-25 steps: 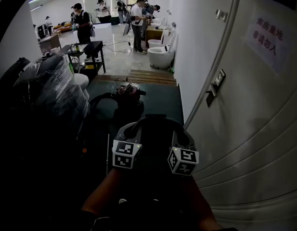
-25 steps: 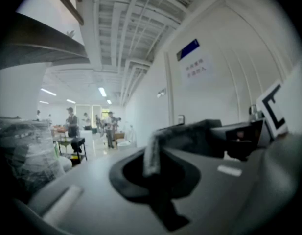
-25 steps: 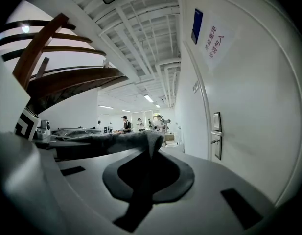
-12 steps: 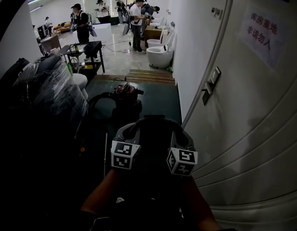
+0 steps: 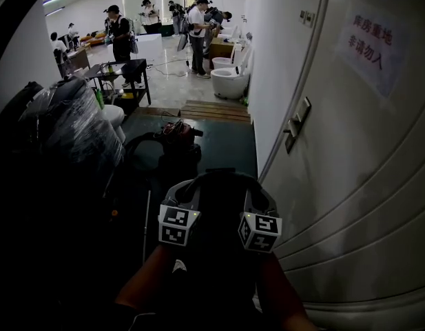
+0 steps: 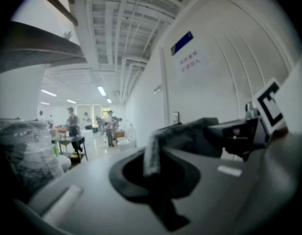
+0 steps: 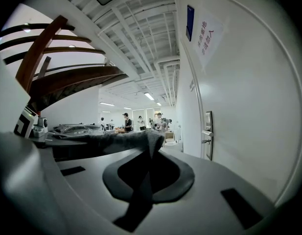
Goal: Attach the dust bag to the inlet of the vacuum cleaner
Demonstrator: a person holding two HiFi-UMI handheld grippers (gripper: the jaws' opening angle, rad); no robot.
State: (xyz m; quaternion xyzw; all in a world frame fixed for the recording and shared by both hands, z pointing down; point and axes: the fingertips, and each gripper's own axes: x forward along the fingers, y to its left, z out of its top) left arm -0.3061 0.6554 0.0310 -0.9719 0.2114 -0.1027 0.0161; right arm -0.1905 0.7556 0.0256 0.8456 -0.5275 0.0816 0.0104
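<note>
**Desk:** Dark green floor matting (image 5: 233,143) runs down a white-walled corridor. What sits nearest the lens?

**Photographer:** Two tools of grey moulded plastic. The left gripper (image 5: 189,188) and the right gripper (image 5: 257,190) are each clenched on one edge of a dark grey, felt-like fabric dust bag (image 5: 220,195). It spans the gap between them, held up in front of the person.

**Desk:** And the machine?

**Photographer:** It is ahead on the matting, well apart from the bag: a red-and-black canister vacuum cleaner (image 5: 179,138) with a black hose (image 5: 138,147) looped beside it. Its inlet can't be made out from here.

**Desk:** So how is this carry done well?

**Photographer:** My read is to hold both pinches firm and level so the limp cloth stays spread. Then come in low and find the inlet before offering up the bag's mouth. A soft bag will probably fold shut if either side slackens.

**Desk:** Textures, front to back?

**Photographer:** The bag is matt and fuzzy and creases at each pinch. To the right is a smooth white panelled door (image 5: 350,185) with a metal lever handle (image 5: 295,124) and a paper notice (image 5: 369,41). To the left is a glossy plastic-wrapped bundle (image 5: 74,129). Beyond the vacuum lie a slatted wooden pallet (image 5: 215,110) and a rounded white ceramic toilet (image 5: 229,81). People (image 5: 119,33) stand on pale polished flooring at the far end.
</note>
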